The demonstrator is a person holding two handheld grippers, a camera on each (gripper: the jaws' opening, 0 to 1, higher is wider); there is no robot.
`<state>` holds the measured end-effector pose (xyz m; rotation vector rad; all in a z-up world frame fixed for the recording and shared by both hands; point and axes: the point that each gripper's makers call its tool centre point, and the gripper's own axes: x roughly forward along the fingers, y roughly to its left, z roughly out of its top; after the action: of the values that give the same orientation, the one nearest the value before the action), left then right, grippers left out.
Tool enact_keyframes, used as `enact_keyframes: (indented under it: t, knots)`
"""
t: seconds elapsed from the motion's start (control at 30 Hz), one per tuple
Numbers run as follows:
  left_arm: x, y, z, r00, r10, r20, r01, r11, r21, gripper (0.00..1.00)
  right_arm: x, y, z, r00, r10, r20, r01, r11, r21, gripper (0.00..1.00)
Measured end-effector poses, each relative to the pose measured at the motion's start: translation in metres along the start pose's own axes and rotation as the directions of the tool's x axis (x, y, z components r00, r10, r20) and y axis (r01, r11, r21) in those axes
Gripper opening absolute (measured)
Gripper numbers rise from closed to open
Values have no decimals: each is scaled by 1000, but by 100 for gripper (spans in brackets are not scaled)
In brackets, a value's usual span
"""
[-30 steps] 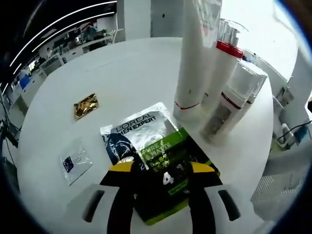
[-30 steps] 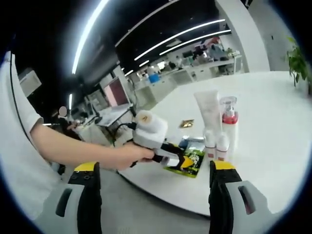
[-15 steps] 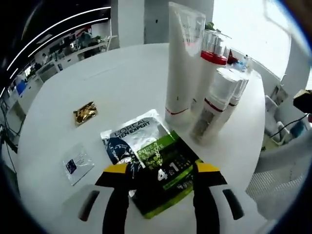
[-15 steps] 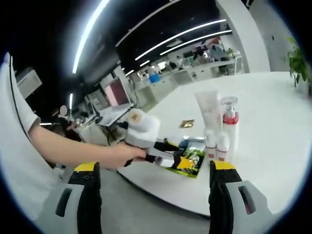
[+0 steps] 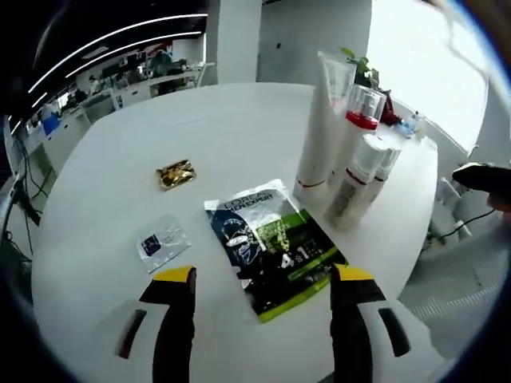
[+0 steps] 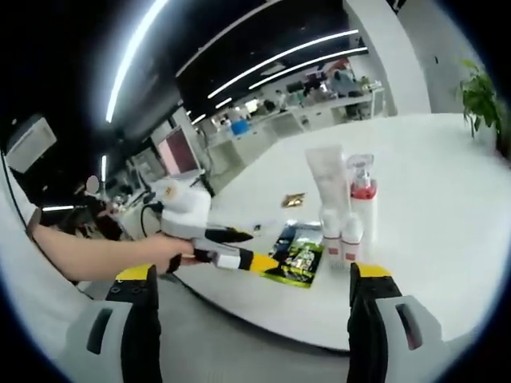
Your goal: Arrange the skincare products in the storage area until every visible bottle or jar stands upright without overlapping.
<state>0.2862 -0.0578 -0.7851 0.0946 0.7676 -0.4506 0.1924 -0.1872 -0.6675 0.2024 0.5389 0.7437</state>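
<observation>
On the counter [image 5: 120,175]: the tall tube [image 5: 323,120], pump bottle [image 5: 356,128] and two small bottles [image 5: 363,179] stand upright, packed close, at the far right.
Sachets: green pack [image 5: 291,255] overlaps the dark pack [image 5: 239,227] just beside them.
Left claw [image 5: 263,279]: jaws apart, empty, hanging over the near edge.
Right claw [image 6: 255,275]: jaws apart, empty, well back.
Risk: if you tug a sachet or brush the cluster, one bottle could topple the others.

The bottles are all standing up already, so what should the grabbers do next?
Probably just hold back. The white tube, red-capped pump bottle and two small bottles stand upright together, and both grippers, left and right, are open.
</observation>
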Motion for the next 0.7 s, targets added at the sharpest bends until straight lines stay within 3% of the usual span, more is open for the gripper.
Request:
enact_keyframes:
  t: [0.37, 0.5, 0.7]
  knots:
    - [-49, 39, -8, 997, 76, 29, -73, 994, -85, 81, 2, 5, -2, 999, 33, -41, -30, 996, 79, 100]
    - [-67, 47, -8, 996, 82, 43, -77, 991, -105, 86, 3, 12, 1, 998, 46, -42, -44, 998, 53, 100]
    - [-96, 55, -13, 994, 87, 72, -77, 988, -131, 94, 3, 5, 5, 999, 28, -41, -26, 998, 54, 100]
